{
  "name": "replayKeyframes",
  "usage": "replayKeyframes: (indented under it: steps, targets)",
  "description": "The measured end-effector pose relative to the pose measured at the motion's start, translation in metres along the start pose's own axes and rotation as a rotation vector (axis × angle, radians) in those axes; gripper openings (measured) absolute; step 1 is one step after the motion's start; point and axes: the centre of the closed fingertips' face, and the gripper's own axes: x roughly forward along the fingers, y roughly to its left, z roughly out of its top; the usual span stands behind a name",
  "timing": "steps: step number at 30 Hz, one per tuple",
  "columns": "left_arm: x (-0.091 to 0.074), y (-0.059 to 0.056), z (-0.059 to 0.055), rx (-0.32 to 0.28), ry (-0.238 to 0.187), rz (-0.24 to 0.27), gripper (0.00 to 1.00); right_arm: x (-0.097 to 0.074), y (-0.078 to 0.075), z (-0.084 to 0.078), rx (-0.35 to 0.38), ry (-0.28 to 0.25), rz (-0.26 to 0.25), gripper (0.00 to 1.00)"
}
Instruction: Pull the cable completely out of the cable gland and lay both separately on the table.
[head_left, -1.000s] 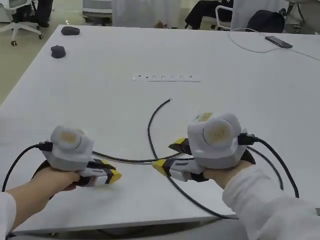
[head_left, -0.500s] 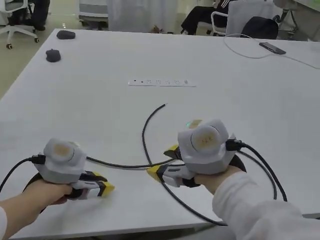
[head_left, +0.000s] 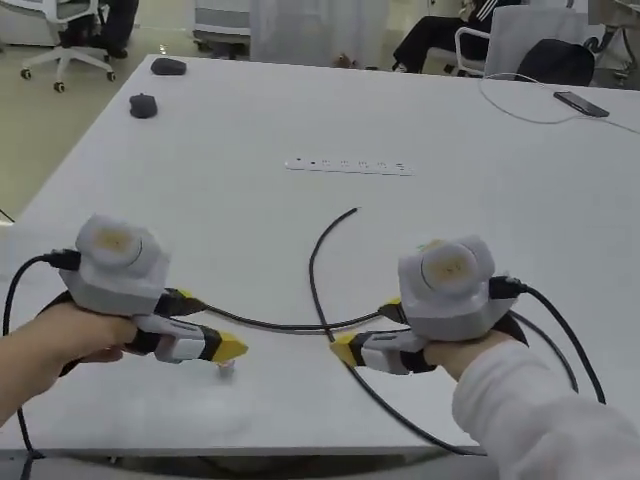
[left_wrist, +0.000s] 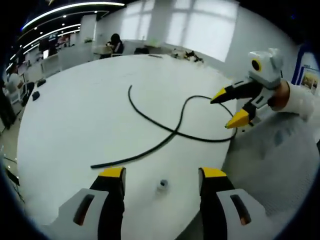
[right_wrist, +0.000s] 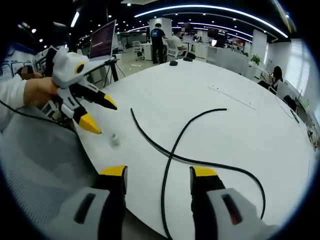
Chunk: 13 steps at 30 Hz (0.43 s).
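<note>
Two sets of tongs, both released and empty: left tongs (head_left: 212, 326) and right tongs (head_left: 367, 327), tips facing each other low over the white surface (head_left: 250, 130). Small cable gland (head_left: 226, 368) lying just ahead of the left tongs' tips, apart from the cable (head_left: 313, 268). Black cable loose between both tongs, crossing itself, one stretch under the right tongs.

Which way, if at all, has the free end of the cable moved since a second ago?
No. The cable end still lies just on the near side of the power strip, by its middle.
</note>
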Motion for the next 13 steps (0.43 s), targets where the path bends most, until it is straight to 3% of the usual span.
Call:
replayKeyframes:
  steps: [2,5,9,11,13]
  targets:
    - [-0.015,-0.005,-0.005,0.019,0.029,0.014,0.67,0.000,0.000,0.000,0.016,0.002,0.004,0.53]
    - [-0.029,-0.007,-0.012,0.045,0.025,0.037,0.73,-0.001,0.000,0.000,0.033,0.002,0.004,0.54]
    - [-0.037,-0.007,-0.019,-0.046,-0.018,0.050,0.72,0.000,0.001,-0.006,0.033,0.031,0.006,0.56]
    - [-0.039,-0.005,-0.022,-0.045,0.000,0.048,0.72,0.001,0.004,-0.009,0.033,0.041,0.009,0.56]
    - [-0.039,-0.002,-0.018,-0.054,-0.020,0.055,0.71,0.001,0.006,-0.011,0.030,0.054,0.018,0.57]
